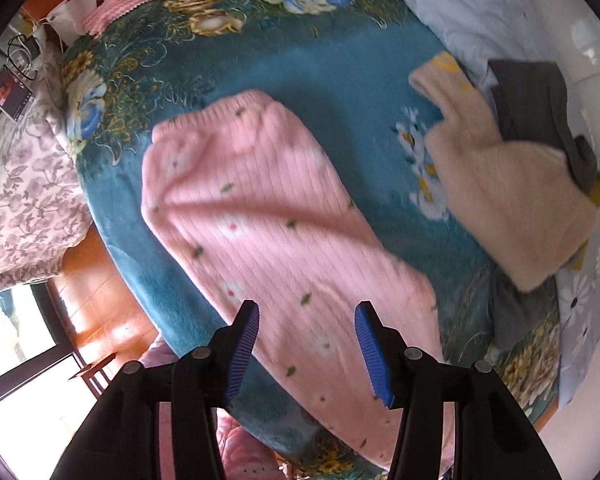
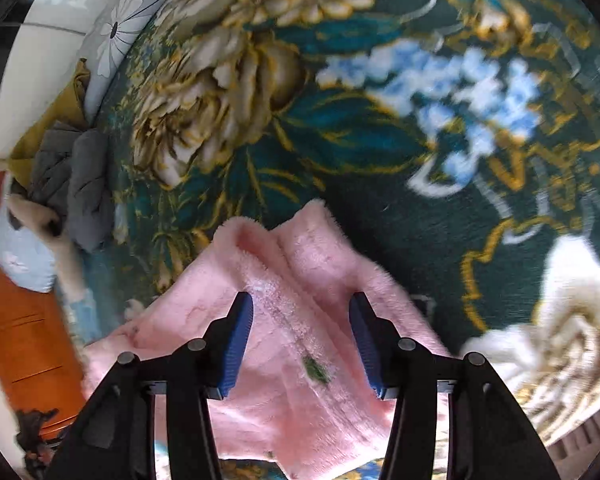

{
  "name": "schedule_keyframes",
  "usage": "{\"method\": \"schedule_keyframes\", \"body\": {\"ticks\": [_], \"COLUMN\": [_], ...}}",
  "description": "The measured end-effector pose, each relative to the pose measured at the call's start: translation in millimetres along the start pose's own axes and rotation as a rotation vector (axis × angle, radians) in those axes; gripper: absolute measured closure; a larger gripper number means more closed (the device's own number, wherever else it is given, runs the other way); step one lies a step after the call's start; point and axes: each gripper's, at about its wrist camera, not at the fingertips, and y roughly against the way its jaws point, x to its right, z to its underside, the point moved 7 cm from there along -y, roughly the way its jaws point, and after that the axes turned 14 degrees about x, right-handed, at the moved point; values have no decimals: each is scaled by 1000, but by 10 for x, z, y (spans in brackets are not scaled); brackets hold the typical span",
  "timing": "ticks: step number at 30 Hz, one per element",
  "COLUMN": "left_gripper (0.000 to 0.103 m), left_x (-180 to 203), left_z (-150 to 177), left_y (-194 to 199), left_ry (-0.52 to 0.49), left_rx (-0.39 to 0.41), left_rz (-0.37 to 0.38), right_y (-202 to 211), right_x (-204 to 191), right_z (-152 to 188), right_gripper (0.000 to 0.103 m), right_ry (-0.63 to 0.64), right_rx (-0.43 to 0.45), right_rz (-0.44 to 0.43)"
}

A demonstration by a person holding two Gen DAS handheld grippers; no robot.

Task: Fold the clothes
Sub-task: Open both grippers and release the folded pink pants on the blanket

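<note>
Pink fleece trousers [image 1: 268,224] with small flower prints lie lengthwise on a teal floral blanket [image 1: 308,68], waistband at the far end. My left gripper [image 1: 306,314] is open and empty, just above the trousers' lower part. In the right wrist view the pink fleece [image 2: 300,264] lies bunched, with a raised fold running between the jaws. My right gripper [image 2: 301,304] is open, its blue pads [image 2: 236,344] on either side of that fold, not closed on it.
A folded beige fleece garment [image 1: 508,200] and a dark grey garment [image 1: 536,100] lie at the right of the bed. A pink knitted cloth [image 1: 124,0] sits at the far left. A phone [image 1: 10,92] lies on a purple floral quilt [image 1: 24,200]. A grey cloth heap [image 2: 76,184] is at the left.
</note>
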Motion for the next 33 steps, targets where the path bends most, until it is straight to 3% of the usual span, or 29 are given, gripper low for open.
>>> {"method": "schedule_keyframes", "body": {"ticks": [8, 11, 13, 16, 19, 21, 26, 30, 32, 33], "left_gripper": [49, 49, 49, 49, 49, 49, 49, 49, 49, 48], "left_x": [539, 679, 721, 759, 766, 745, 681, 716, 747, 755], "left_z": [285, 351, 377, 401, 397, 388, 453, 493, 500, 496], "left_y": [-16, -5, -4, 5, 36, 40, -22, -30, -7, 5], "left_ry": [-123, -164, -172, -179, -183, -185, -186, -194, -205, -210], "left_rx": [-36, -43, -47, -50, -47, -45, -71, -86, -86, -83], "left_rz": [41, 52, 53, 56, 63, 61, 43, 61, 80, 87], "right_y": [-53, -15, 9, 120, 413, 541, 156, 150, 237, 330], "right_x": [-2, -101, -87, -69, -247, -133, 241, 239, 269, 280], "right_z": [-10, 48, 74, 18, -54, -148, -69, -111, -101, -83], "right_gripper": [53, 67, 94, 96, 97, 98, 98, 95, 86, 74], "right_ry": [1, 46, 68, 64, 83, 45, -4, -35, -33, -28], "right_rx": [-29, -53, -55, -2, 90, 155, 46, 56, 67, 88], "right_rz": [-106, -144, -120, -90, -152, -137, -4, -10, -3, -5]}}
